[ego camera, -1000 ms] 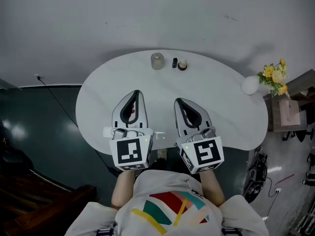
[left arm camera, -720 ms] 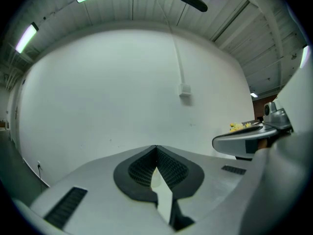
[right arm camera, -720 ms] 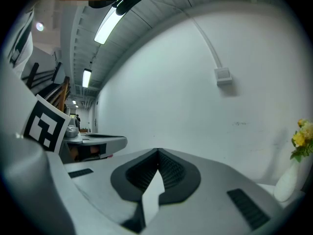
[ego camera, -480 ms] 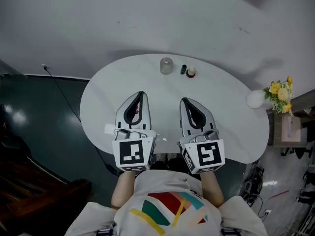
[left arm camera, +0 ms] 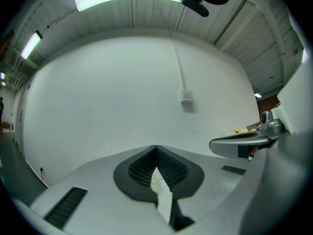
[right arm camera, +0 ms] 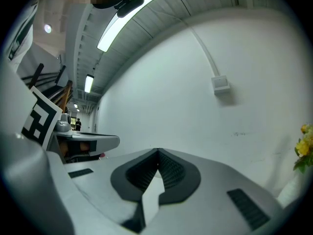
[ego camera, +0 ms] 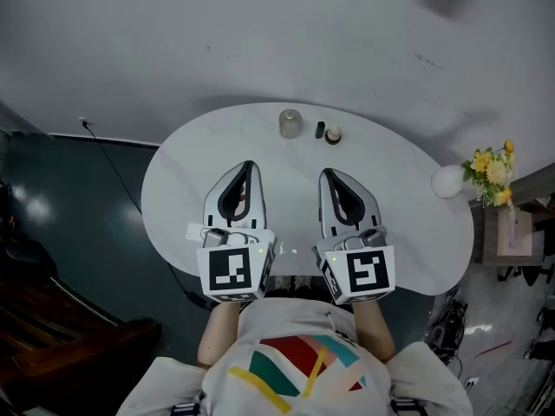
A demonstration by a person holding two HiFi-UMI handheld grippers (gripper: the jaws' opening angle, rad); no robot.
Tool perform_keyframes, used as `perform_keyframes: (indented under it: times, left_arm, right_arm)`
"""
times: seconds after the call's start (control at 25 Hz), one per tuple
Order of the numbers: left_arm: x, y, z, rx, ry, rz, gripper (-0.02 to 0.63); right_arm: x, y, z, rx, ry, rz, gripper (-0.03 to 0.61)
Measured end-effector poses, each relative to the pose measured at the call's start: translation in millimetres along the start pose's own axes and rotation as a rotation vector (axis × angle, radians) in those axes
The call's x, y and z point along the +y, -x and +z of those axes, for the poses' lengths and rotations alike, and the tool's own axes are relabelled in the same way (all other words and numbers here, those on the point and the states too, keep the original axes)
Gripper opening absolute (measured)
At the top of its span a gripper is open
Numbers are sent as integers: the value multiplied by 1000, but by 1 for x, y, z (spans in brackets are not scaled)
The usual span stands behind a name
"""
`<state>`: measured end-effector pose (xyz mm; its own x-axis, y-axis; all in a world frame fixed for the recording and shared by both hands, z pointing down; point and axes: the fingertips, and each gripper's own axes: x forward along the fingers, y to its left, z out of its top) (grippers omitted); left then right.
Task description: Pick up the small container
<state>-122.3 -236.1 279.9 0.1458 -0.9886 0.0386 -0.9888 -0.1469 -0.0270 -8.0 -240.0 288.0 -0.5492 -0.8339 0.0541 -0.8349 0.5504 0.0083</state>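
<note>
We hold both grippers over the near half of the white table, lower centre of the head view. The left gripper and the right gripper are each clenched tip to tip on nothing. Their cubes carry black-and-white square markers. The small container, dark, stands at the table's far edge, upper centre, between a clear jar and a cream-topped round piece. At right are yellow flowers and a white vase. At left is glossy dark floor, with a white wall above.
</note>
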Motion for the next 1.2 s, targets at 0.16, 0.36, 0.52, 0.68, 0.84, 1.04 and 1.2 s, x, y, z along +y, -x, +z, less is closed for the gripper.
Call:
perform_keyframes:
  times: [0.16,0.36,0.52,0.68,0.84,1.04,1.2]
  left_arm:
    - [-4,-4,5,-6,4,4,17]
    - [-5,-7,7,-8,0,1,17]
    - [-1,-14,13,-41,32,14,17]
    - [-4,-35,13,-42,52,-34,17]
    - [-10,-58,14,-50,48,-77,17]
    - [-14,-85,14,-56,38,-114,44]
    - [-19,-104,2,-36,30,-156,132]
  right_arm:
    - [-6,0,1,-2,-4,-7,11]
    - [-8,-3,0,-2,-13,0,11]
    - [-9,-6,-7,20,-23,4,11]
    - [-16,-6,-18,54,-27,-3,11]
    - [-23,-8,-29,83,-40,-17,11]
    - [-33,-11,-38,104,-55,-34,11]
    - [-38,-14,-48,125,-66,-30,11]
